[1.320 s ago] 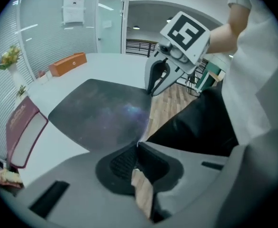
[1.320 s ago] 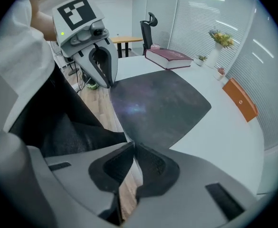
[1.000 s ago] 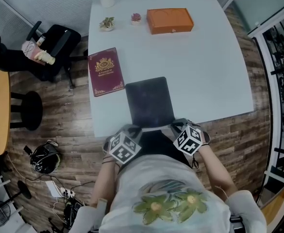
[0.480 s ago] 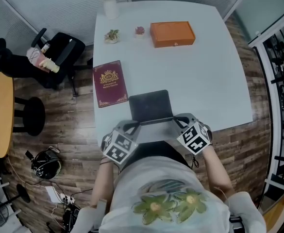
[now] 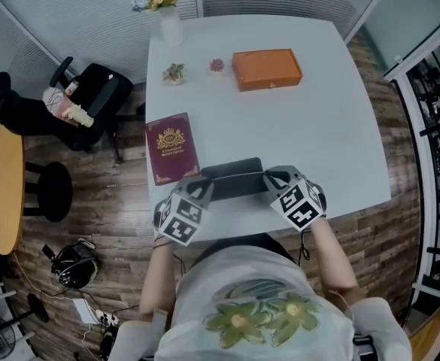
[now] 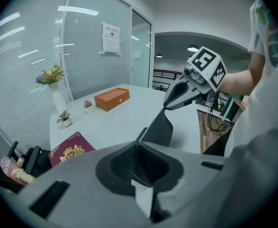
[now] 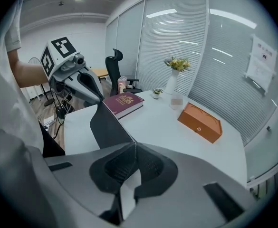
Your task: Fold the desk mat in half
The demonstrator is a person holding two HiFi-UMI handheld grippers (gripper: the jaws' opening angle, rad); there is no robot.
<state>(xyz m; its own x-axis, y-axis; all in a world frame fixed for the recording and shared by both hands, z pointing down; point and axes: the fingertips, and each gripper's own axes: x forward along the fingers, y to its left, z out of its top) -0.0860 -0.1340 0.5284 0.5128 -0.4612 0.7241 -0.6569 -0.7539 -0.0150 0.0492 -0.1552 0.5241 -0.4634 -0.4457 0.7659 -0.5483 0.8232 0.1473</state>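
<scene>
**Two corners pinched, one limp sheet between them**

Judging by how it hangs, the desk mat point(image 5: 231, 177) is thin, light and pliant. It bows in a soft curve between its held corners rather than standing as a board, so it should bend over on itself with little effort. The same softness means the middle will likely sag and lag behind the corners. Its face looks smooth, so the part lying flat may slide on the worktop point(image 5: 332, 126) if dragged rather than lifted. The two near corners are the sensible places to hold it, kept level with each other so the edges meet squarely.

It is a plain dark grey rectangle, matte, with no pattern that I can make out. It sits at the near edge of the worktop, its near edge raised in the air and its far part resting flat.

The left claw point(image 5: 202, 189) is pressed together on the mat's near left corner. The right claw point(image 5: 274, 180) is pinching the near right corner in the same way, and each gripper view shows the sheet running out from between its closed jaws.

Just left of the mat lies a maroon book point(image 5: 171, 146). Well beyond it stand an orange box point(image 5: 267, 69) and a vase of flowers point(image 5: 170, 21).
</scene>
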